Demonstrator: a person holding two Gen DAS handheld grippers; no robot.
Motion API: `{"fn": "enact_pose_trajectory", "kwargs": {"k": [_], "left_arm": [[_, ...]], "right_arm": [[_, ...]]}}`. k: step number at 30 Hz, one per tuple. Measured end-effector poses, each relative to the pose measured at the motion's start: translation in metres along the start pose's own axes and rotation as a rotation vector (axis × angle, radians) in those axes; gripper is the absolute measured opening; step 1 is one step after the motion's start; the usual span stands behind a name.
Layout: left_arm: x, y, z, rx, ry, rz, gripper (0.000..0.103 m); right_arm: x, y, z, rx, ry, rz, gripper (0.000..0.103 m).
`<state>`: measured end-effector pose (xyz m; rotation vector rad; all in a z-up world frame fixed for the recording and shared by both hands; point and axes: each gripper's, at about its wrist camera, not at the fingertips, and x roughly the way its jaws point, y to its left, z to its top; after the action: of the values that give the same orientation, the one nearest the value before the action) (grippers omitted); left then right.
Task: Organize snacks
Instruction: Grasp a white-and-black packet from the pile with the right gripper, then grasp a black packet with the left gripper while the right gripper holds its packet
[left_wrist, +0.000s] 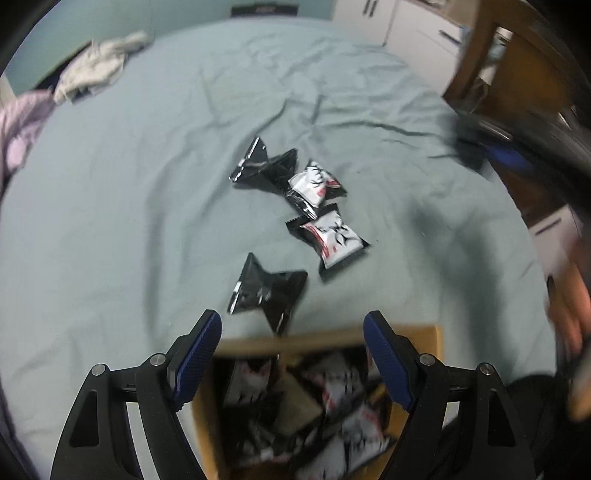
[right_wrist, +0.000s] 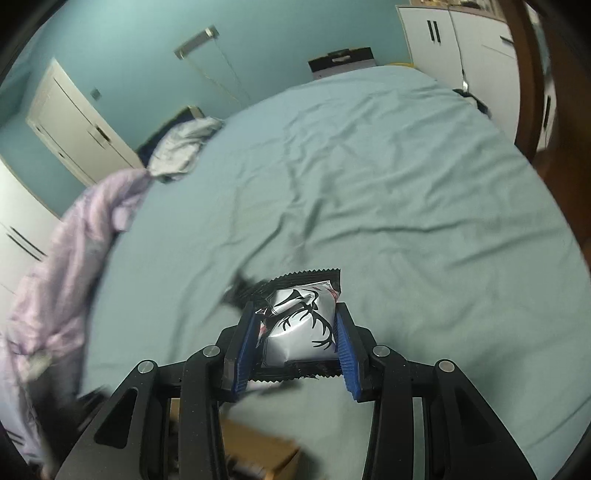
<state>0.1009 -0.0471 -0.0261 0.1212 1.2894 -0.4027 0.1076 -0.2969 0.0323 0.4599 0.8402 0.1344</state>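
Note:
Several snack packets lie on the grey-green bedsheet: a black one (left_wrist: 267, 291) nearest, a white-and-black one (left_wrist: 330, 240) beyond it, another white one (left_wrist: 314, 184) and a black pair (left_wrist: 264, 166) farther off. A cardboard box (left_wrist: 406, 332) holding several packets sits below my left gripper (left_wrist: 291, 328), which is open and empty above the box's far edge. My right gripper (right_wrist: 295, 328) is shut on a white-and-black snack packet (right_wrist: 303, 325), held above the bed. The box's corner (right_wrist: 258, 446) shows under it.
Crumpled white cloth (left_wrist: 99, 66) and a lilac blanket (right_wrist: 74, 236) lie at the bed's left edge. A wooden chair frame (left_wrist: 517, 66) stands at the right. White wardrobe doors (right_wrist: 461, 44) are behind. A hand (left_wrist: 569, 317) shows at the right edge.

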Motion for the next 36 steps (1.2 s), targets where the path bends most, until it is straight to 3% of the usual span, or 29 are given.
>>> {"fn": "enact_pose_trajectory", "kwargs": {"k": [3,8,13,15,19,23,26,29,32,36], "left_arm": [[0.026,0.006,0.016,-0.039,0.045,0.043,0.080],[0.056,0.007,0.025,-0.035,0.084,0.104,0.080],[0.084,0.001,0.024,0.014,0.148,0.174,0.079],[0.092,0.000,0.022,0.028,0.167,0.167,0.070],[0.084,-0.007,0.022,0.063,0.140,0.144,0.035],[0.072,-0.014,0.017,0.076,0.079,0.141,0.031],[0.049,-0.019,0.010,0.070,-0.024,0.207,0.030],[0.015,-0.024,0.005,0.045,-0.133,0.220,0.030],[-0.020,-0.028,-0.001,0.033,-0.214,0.202,0.030],[-0.057,-0.035,-0.023,0.135,-0.244,0.159,0.030]], "right_arm": [[-0.031,-0.008,-0.037,-0.017,-0.043,-0.015,0.038],[-0.056,-0.029,-0.102,0.064,-0.008,-0.010,0.038],[-0.066,-0.014,-0.102,0.006,-0.037,-0.003,0.038],[-0.055,-0.012,-0.100,0.000,-0.016,-0.037,0.038],[-0.034,-0.001,-0.100,0.013,0.048,-0.067,0.039],[-0.037,0.005,-0.097,0.001,0.017,-0.102,0.039],[-0.035,0.010,-0.100,-0.010,0.024,-0.124,0.038],[-0.037,0.013,-0.102,-0.019,0.023,-0.137,0.038],[-0.041,0.016,-0.101,-0.024,0.006,-0.148,0.039],[-0.044,0.024,-0.104,-0.055,0.000,-0.150,0.038]]}}
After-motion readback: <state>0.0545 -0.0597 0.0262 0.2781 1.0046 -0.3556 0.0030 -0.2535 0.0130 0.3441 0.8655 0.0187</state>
